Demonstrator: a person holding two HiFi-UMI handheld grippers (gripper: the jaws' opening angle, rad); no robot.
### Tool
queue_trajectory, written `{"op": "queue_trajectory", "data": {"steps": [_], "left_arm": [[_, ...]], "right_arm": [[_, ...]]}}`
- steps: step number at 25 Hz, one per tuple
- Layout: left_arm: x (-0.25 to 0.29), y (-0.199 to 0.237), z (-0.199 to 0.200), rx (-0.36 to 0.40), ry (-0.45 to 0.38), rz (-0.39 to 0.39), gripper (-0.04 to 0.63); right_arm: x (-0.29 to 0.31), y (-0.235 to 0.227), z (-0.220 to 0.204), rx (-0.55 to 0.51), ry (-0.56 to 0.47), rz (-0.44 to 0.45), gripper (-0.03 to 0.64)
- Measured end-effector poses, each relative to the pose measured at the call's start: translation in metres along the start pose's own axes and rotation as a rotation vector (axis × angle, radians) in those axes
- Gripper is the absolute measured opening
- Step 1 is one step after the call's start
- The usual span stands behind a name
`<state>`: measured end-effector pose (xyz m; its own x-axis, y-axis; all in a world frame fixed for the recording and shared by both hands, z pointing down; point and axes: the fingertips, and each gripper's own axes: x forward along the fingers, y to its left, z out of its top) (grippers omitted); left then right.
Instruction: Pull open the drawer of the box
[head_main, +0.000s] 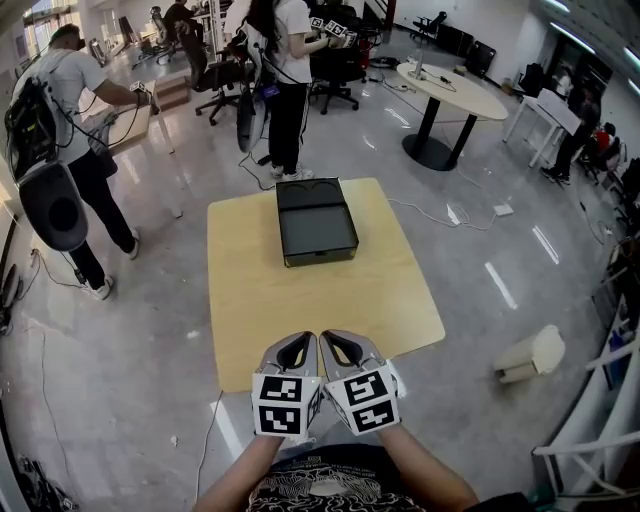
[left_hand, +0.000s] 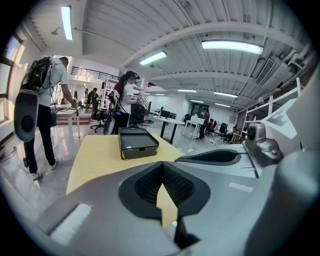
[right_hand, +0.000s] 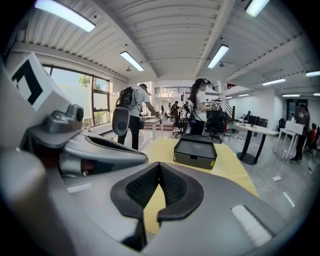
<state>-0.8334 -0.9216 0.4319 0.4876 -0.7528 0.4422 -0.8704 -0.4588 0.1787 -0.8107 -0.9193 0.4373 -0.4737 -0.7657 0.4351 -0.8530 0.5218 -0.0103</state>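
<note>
A flat black box (head_main: 316, 222) lies on the far half of the square yellow table (head_main: 260, 300); its drawer front faces me and sits flush, closed. The box (left_hand: 136, 143) shows ahead in the left gripper view and the box (right_hand: 195, 152) likewise in the right gripper view. My left gripper (head_main: 293, 350) and right gripper (head_main: 338, 348) hover side by side over the table's near edge, well short of the box. Both are shut with nothing between the jaws; the tips meet.
A person with a backpack (head_main: 60, 140) stands at left, another person (head_main: 285, 75) beyond the table's far side. A round table (head_main: 452, 95) and office chairs stand further back. A white bin (head_main: 530, 355) lies on the floor at right. Cables run across the floor.
</note>
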Motion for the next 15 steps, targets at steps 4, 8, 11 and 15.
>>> {"op": "queue_trajectory", "data": {"steps": [4, 8, 11, 15], "left_arm": [[-0.010, 0.100, -0.029, -0.023, -0.010, -0.024, 0.020], [0.030, 0.174, -0.024, -0.033, -0.012, -0.019, 0.020], [0.079, 0.219, -0.011, -0.043, -0.016, -0.010, 0.020], [0.157, 0.286, 0.029, -0.046, -0.026, 0.009, 0.020]], "right_arm": [[0.082, 0.065, -0.003, -0.092, -0.001, 0.003, 0.006], [0.168, 0.058, 0.008, -0.209, 0.032, -0.017, 0.006], [0.234, 0.031, 0.024, -0.302, 0.050, -0.034, 0.007], [0.337, -0.015, 0.058, -0.418, 0.066, -0.045, 0.008]]}}
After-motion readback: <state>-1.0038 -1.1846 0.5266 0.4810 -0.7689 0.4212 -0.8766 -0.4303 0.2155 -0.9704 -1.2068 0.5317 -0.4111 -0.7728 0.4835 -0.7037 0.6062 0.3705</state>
